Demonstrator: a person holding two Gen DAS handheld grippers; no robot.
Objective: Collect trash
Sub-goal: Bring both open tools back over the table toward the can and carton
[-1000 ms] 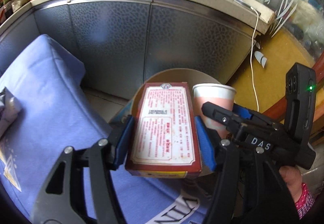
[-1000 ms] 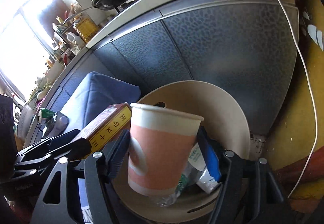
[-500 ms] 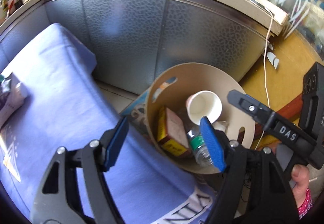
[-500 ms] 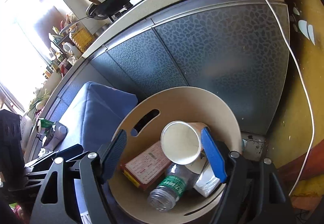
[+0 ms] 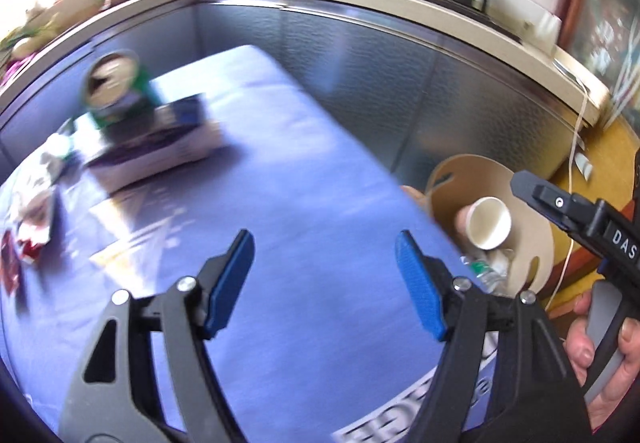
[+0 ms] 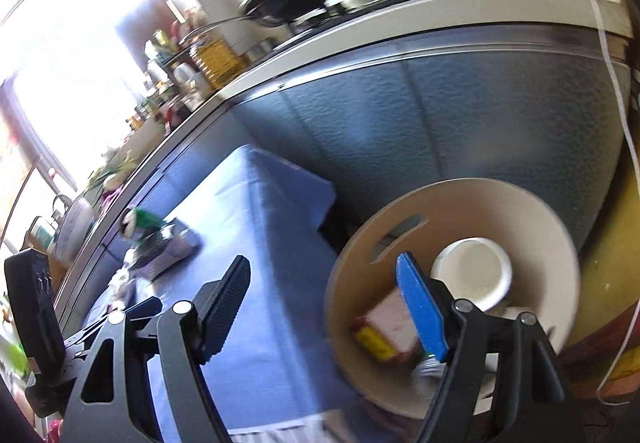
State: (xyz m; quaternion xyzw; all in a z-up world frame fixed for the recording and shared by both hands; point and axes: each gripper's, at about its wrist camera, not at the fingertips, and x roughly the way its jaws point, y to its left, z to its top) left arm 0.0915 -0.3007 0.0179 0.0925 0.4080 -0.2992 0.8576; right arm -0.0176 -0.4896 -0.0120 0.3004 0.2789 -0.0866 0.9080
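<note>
Cup [image 6: 472, 275] and red box [image 6: 386, 329] lie in the bin [image 6: 532, 203], bottle [image 5: 482, 273] beside them. More trash, a green can [image 5: 116, 83] on a flat box [image 5: 160, 151], sits on the blue counter [image 5: 304, 203] left of the bin. Left gripper [image 5: 324, 279] and right gripper [image 6: 324, 307]: fingers wide, nothing between them.

left gripper [image 5: 325, 275]: lets go of the red box [image 6: 390, 325], jaws wide with nothing between, now over the blue cloth [image 5: 280, 203]
right gripper [image 6: 326, 297]: drops the paper cup [image 6: 472, 273], jaws wide and empty
red box: lies inside the bin [image 6: 552, 227]
paper cup: on its side in the bin, at 1 o'clock of the box
bin: slides off to 3 o'clock in the left view
</note>
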